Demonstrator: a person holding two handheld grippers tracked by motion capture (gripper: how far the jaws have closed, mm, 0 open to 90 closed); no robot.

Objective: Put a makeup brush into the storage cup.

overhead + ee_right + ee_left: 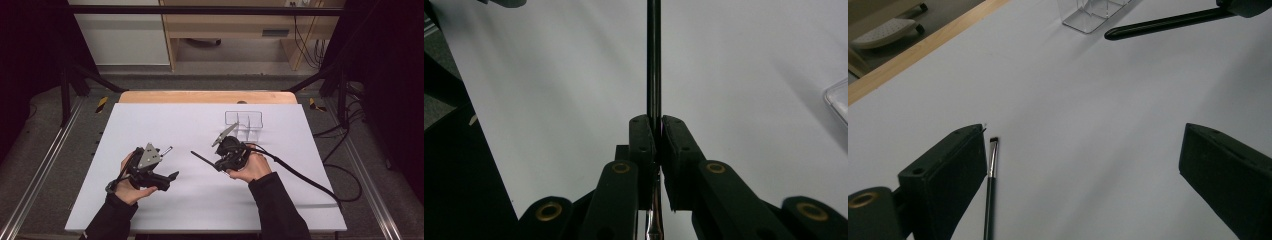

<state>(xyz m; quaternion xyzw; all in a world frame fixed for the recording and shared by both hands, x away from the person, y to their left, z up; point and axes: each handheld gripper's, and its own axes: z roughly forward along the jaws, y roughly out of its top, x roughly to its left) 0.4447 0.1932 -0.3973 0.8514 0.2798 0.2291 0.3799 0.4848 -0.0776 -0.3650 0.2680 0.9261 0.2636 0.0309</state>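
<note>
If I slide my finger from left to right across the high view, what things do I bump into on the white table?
Left gripper → small brush lying on the white table → long black brush held in the right gripper → clear organizer box.

Table (150, 210): matt white sheet, smooth, over a pale wood board showing at the far edge. Thin black brush handle (653, 60): glossy, smooth. Small angled brush (991, 170): shiny metal ferrule, black handle. Clear plastic divided box (243, 124), far right: glossy, transparent. Tool pads: matt black plastic.
</note>
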